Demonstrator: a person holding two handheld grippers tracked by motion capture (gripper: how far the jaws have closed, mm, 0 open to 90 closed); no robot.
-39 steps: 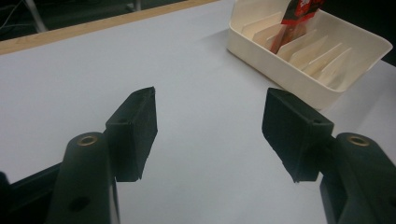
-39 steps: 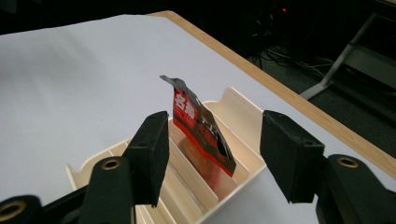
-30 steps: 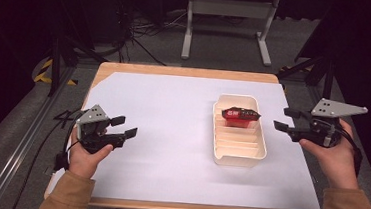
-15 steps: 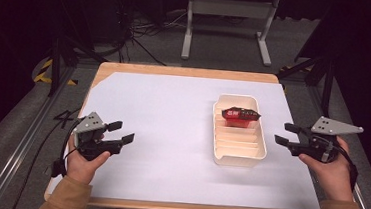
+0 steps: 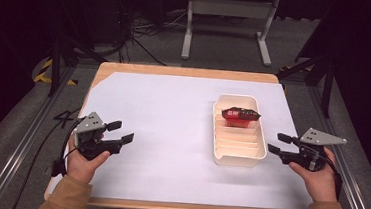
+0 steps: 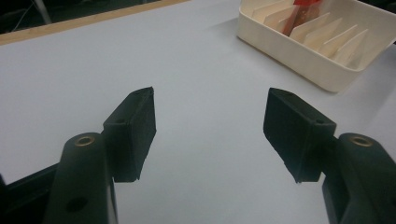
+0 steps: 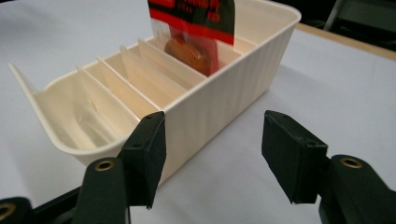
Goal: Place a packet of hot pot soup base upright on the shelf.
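White table sheet (image 5: pixel 171 128) bare across left and centre, free passage there, cream divided bin (image 5: pixel 237 156) the 1 obstacle at right, red snack packet (image 5: pixel 240 115) upright in its far slot, near slots open from above, right gripper (image 5: pixel 276 144) just beside bin's side wall.

Bench (image 5: pixel 171 133) with a tray (image 5: pixel 237 158) on its right half, long axis running front to back. Dividers split the tray into compartments; a packet (image 5: pixel 241 115) stands in the rearmost one, leaning on a divider. Left claw (image 5: pixel 119 132) sits over the front-left part of the bench, well apart from the tray, pointing toward it. Right claw (image 5: pixel 278 144) sits just right of the tray's front end, near its wall, not touching. Behind the bench, a frame (image 5: pixel 228 22) stands on the floor.
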